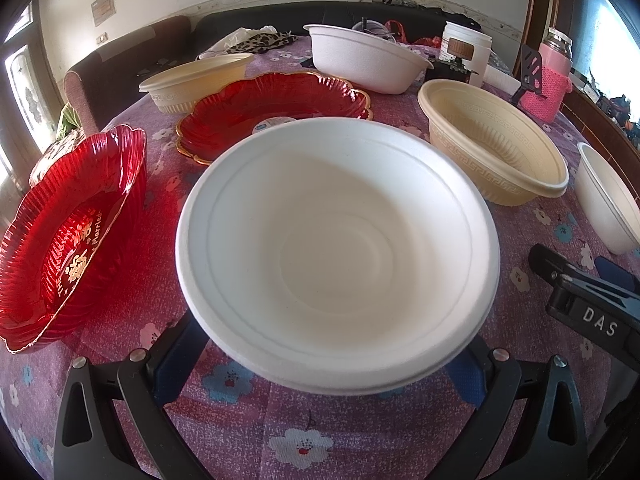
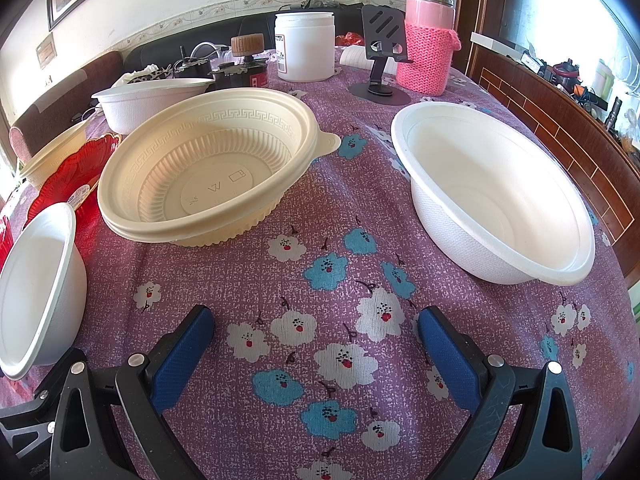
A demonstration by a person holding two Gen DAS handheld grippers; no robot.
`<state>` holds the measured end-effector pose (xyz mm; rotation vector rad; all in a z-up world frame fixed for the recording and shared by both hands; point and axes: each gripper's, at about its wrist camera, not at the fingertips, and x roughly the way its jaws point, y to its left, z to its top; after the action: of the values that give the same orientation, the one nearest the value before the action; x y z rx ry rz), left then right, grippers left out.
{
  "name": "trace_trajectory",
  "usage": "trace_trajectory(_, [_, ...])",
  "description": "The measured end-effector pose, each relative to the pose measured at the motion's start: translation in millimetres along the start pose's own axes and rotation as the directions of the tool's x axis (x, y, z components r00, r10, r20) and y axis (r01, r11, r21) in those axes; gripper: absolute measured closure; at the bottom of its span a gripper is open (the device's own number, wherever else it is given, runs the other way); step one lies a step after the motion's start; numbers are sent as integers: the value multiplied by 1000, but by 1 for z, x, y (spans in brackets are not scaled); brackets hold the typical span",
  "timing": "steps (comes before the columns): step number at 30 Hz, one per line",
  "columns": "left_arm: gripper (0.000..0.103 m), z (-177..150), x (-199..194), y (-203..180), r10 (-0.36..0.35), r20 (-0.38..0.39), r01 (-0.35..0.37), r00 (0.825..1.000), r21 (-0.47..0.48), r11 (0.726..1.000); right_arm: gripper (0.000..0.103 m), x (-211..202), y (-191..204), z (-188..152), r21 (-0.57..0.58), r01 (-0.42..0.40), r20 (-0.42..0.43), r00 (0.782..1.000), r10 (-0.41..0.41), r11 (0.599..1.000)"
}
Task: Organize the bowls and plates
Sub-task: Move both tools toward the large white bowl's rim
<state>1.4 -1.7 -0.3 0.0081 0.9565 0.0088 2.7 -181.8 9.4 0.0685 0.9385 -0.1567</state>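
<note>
While left claw (image 1: 332, 364) straddles white bowl (image 1: 338, 256), spread fingers flanking its sides, right claw (image 2: 316, 344) hangs spread, empty, over floral surface (image 2: 320, 280), beside cream bowl (image 2: 208, 176).

— Any lettering you can read?
— "DAS", white on the black gripper body (image 1: 596, 312) at four o'clock in the left wrist view.
— And the red plate (image 1: 68, 240) at nine o'clock?
— Gold script, partly "Married"; the rest is too distorted.
— The white jar (image 2: 305, 46) at twelve o'clock, right wrist view?
— Its label is too small.
</note>
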Motion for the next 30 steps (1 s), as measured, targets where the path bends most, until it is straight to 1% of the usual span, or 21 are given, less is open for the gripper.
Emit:
trace_trajectory(3, [0, -3, -5, -1, -17, -43, 19, 999, 24, 1000, 1, 0, 0, 0, 0, 0, 0, 1000, 0, 1000])
trace_trajectory(6, [0, -7, -8, -1, -33, -63, 36, 997, 50, 998, 1, 0, 1, 0, 2, -1, 0, 1000, 1, 1000])
trace_trajectory(9, [0, -11, -10, -1, -33, -43, 35, 999, 48, 998, 1, 0, 0, 0, 1, -12, 1, 1000, 12, 1000])
trace_trajectory(13, [0, -11, -9, -2, -19, -41, 20, 999, 27, 999, 1, -2, -3, 0, -15, -35, -3, 999, 35, 999])
trace_trajectory(18, [0, -10, -9, -3, -6, -44, 7, 999, 19, 1000, 1, -1, -2, 2, -37, -34, -64, 997, 31, 999])
trace_trajectory(20, [0, -10, -9, -3, -20, -53, 22, 998, 34, 999, 1, 1, -1, 5, -35, -27, -89, 996, 24, 999])
trace_trajectory(22, [1, -12, -14, 1, -54, -78, 58, 995, 47, 997, 1, 3, -1, 7, -39, -32, -109, 994, 28, 999])
trace_trajectory(23, [7, -14, -21, 6, -95, -77, 97, 993, 35, 995, 1, 2, -1, 7, -41, -35, -112, 993, 30, 999])
trace_trajectory(24, [10, -17, -28, 11, -136, -72, 138, 988, 21, 990, 1, 1, -2, 5, -44, -37, -108, 994, 32, 998])
trace_trajectory(25, [10, -20, -37, 17, -173, -61, 173, 983, 9, 985, 1, 1, -1, 4, -50, -39, -101, 994, 34, 998])
trace_trajectory(26, [10, -23, -48, 23, -185, -36, 185, 982, 6, 983, 1, 0, -1, 4, -54, -41, -96, 995, 36, 998])
trace_trajectory(28, [10, -27, -69, 38, -169, 34, 169, 985, 6, 986, 1, -2, -2, 1, -57, -46, -99, 994, 40, 997])
trace_trajectory(30, [10, -29, -89, 55, -146, 106, 146, 984, 0, 989, 1, -7, -3, -4, -56, -47, -120, 992, 40, 997])
